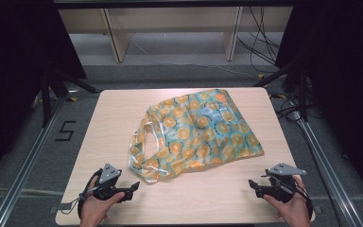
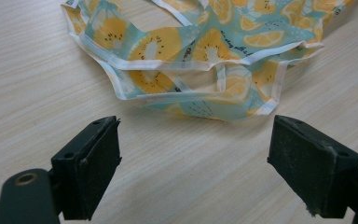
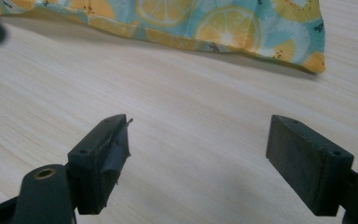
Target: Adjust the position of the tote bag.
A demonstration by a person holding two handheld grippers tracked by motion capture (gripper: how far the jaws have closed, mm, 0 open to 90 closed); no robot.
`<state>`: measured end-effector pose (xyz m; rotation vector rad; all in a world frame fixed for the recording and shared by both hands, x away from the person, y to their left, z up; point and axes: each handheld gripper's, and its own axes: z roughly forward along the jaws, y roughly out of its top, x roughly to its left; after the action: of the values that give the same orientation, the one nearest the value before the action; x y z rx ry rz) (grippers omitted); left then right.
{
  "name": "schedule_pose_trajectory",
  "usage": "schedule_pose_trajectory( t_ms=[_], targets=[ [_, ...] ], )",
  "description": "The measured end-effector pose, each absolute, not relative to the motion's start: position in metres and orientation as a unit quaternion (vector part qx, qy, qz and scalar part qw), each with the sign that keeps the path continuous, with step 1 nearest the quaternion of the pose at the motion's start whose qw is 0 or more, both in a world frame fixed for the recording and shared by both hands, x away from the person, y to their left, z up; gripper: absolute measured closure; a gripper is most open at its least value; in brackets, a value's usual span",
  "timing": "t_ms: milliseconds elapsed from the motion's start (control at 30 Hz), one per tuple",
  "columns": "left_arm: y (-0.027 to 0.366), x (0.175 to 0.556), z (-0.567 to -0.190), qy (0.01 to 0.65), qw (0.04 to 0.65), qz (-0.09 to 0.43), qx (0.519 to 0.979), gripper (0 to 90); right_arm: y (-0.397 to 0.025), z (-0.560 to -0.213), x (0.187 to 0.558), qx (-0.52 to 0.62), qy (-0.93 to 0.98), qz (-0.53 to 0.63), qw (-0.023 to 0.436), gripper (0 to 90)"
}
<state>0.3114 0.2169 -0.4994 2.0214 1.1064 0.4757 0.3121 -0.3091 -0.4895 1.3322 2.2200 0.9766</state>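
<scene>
Pale wooden table point(image 1: 123, 123), dark surrounding room.

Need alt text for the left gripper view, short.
The left gripper points its two black jaws, wide open and holding nothing, at the looped handles of a fruit-print bag lying just ahead on a pale wooden table. The bag is teal with orange and kiwi slices and white-edged straps, and it does not touch the jaws.

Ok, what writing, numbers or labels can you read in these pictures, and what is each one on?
"5": a black figure on the grey floor left of the table, in the high view.
Small dark print on the fruit-patterned bag, seen in the left gripper view and the right gripper view: too small and blurred to read.
Nothing else legible.
</scene>
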Motion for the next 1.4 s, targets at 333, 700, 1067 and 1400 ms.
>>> schedule_pose_trajectory(
  t_ms=[333,700,1067,1400],
  targets=[
    [0.215,0.318,-0.498,0.448,0.409,0.205,0.769,15.1,-0.31,-0.49,0.315,0.464,0.795,0.347,0.178,22.7],
    [0.22,0.337,-0.495,0.45,0.398,0.208,0.772,15.6,-0.307,-0.491,0.315,0.469,0.794,0.343,0.179,24.9],
    [0.219,0.388,-0.474,0.453,0.382,0.222,0.774,17.5,-0.307,-0.491,0.315,0.455,0.801,0.339,0.189,24.9],
    [0.205,0.457,-0.468,0.463,0.374,0.204,0.777,23.4,-0.306,-0.494,0.317,0.448,0.804,0.339,0.192,24.9]
  ],
)
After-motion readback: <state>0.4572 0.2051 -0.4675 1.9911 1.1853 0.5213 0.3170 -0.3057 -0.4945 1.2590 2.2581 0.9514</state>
